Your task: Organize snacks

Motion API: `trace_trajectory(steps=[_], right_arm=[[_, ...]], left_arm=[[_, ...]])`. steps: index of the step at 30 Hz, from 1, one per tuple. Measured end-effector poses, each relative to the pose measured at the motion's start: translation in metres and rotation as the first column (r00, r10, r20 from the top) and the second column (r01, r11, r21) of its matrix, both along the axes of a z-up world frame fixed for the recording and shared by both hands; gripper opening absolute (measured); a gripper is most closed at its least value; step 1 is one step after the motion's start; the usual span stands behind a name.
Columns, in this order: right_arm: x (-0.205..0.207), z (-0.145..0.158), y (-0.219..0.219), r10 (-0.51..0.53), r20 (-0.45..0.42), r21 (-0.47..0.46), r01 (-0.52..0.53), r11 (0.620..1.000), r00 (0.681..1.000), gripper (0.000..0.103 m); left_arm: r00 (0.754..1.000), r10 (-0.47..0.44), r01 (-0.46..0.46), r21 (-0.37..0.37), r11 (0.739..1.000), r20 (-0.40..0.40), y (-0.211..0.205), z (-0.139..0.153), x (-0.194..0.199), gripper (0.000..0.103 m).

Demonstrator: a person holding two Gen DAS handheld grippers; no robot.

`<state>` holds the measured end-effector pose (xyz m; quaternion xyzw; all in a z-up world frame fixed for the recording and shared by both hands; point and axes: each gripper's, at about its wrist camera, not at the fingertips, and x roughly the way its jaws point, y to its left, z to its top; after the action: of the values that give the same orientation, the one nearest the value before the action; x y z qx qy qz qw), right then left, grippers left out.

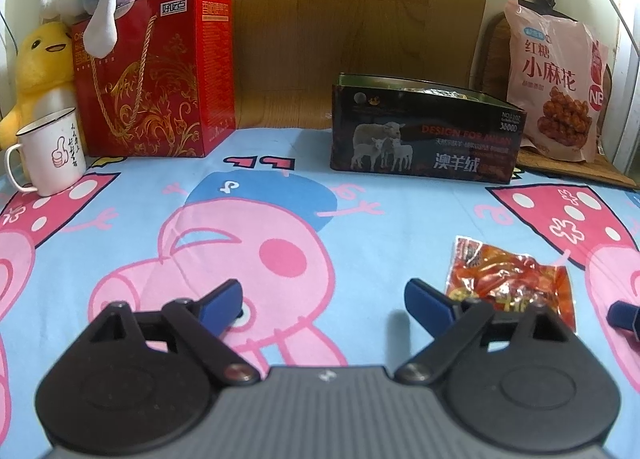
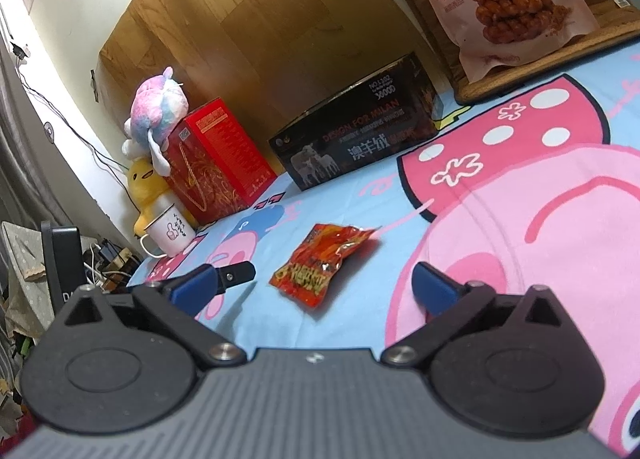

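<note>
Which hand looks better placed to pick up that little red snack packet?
The right. The right gripper is open with the red snack packet lying just ahead between its fingers. The left gripper, also open, points at bare cloth; the packet lies off to its right.

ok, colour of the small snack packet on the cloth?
Red-orange with yellow print; snack packet shows clearest in the right wrist view.

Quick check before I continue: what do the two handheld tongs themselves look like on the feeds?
Both match. The left tongs and right tongs each have two blue fingertip pads on black angled linkage arms with silver pivot screws, black rounded side housings with circular recesses, and a grey ribbed centre body bearing a small white mark. No cables or sleeves show.
</note>
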<state>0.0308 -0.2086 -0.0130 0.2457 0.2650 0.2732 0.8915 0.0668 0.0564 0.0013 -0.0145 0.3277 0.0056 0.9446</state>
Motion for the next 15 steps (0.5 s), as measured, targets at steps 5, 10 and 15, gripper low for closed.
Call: trace_trajectory(steps=[5, 10, 15], right_arm=[[0.0013, 0.0004, -0.0002, 0.01, -0.004, -0.006, -0.01, 1.0, 1.0, 0.103], [0.0016, 0.0009, 0.001, 0.023, -0.004, -0.025, -0.023, 0.999, 1.0, 0.103], [0.0025, 0.0016, 0.0016, 0.027, -0.008, -0.035, -0.027, 0.999, 1.0, 0.103]], left_arm=[[1.0, 0.0, 0.0, -0.01, 1.0, 0.005, 0.0003, 0.0, -0.0011, 0.091], [1.0, -0.013, 0.013, -0.023, 1.0, 0.001, 0.0015, 0.0002, -0.0008, 0.084], [1.0, -0.02, 0.02, -0.037, 0.999, -0.002, 0.0018, -0.0002, -0.001, 0.081]])
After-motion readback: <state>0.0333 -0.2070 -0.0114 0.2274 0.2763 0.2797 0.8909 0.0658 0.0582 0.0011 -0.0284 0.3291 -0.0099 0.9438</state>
